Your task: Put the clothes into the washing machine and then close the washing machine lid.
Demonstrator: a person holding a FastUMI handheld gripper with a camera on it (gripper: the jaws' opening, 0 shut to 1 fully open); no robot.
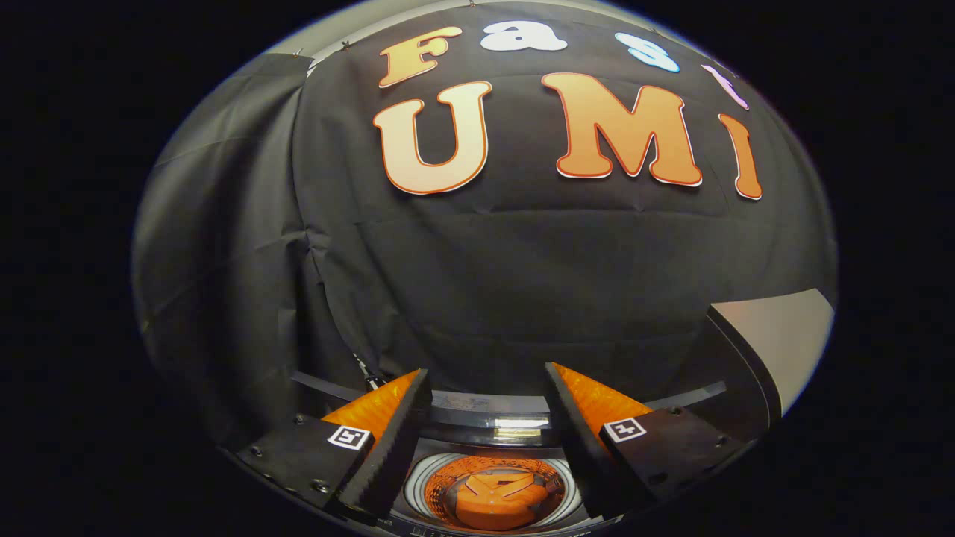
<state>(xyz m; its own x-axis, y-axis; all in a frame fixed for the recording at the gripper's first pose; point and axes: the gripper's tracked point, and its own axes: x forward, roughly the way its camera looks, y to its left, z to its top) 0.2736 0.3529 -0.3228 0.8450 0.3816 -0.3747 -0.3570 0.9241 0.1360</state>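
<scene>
Washing machine (489, 418) drum, seen from above between your gripper's fingers. Your gripper (489, 388) sits at the bottom centre of the frame with its jaws spread wide and nothing between them; it is released. Each finger (395, 440) shows a dark ribbed pad on its inner face and an orange body on its outer face, and each carries a small square black-and-white marker (349, 437) on its black mount. Between and below the fingers, at the bottom centre, you look down into the open top of the washing machine: a pale ring surrounds the drum (496, 488), whose perforated wall glows orange, and an orange agitator hub sits at its floor. Whether any clothes lie in the drum cannot be told from this view. Just beyond the fingertips a dark curved rim with a bright reflective strip (521, 424) marks the far edge of the opening. At the lower right of the frame, the raised lid (776, 335) stands tilted up, its pale face turned toward you. Black cloth (485, 283) covers the whole upper part of the frame.
</scene>
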